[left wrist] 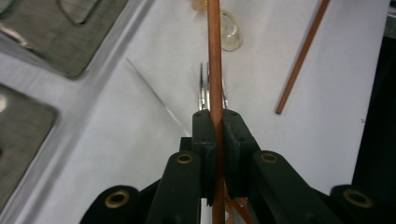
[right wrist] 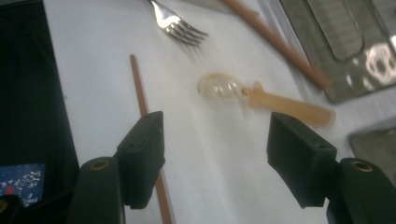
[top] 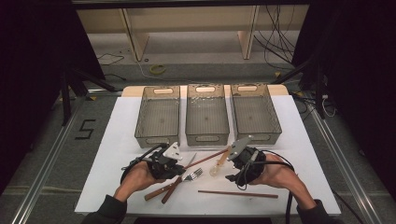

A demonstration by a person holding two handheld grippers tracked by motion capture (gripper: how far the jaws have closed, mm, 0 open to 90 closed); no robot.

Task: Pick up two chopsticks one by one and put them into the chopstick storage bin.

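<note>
My left gripper [left wrist: 215, 116] is shut on a brown chopstick [left wrist: 215, 60] that runs away from the jaws; in the high view this chopstick [top: 208, 158] slants up toward the middle bin, with the left gripper [top: 180, 169] near its lower end. Under it lies a metal fork [top: 194, 176] with a wooden handle. A clear spoon [right wrist: 261, 99] with an amber handle lies ahead of my open right gripper [right wrist: 217, 128], apart from both jaws. A second chopstick [right wrist: 140, 93] lies flat by that gripper's left jaw and near the table's front edge [top: 238, 193].
Three grey bins [top: 158, 115] [top: 207, 114] [top: 255, 112] stand side by side at the back of the white tabletop [top: 121, 154]. A thin clear utensil [left wrist: 149, 91] lies left of the held chopstick. Dark floor borders the table.
</note>
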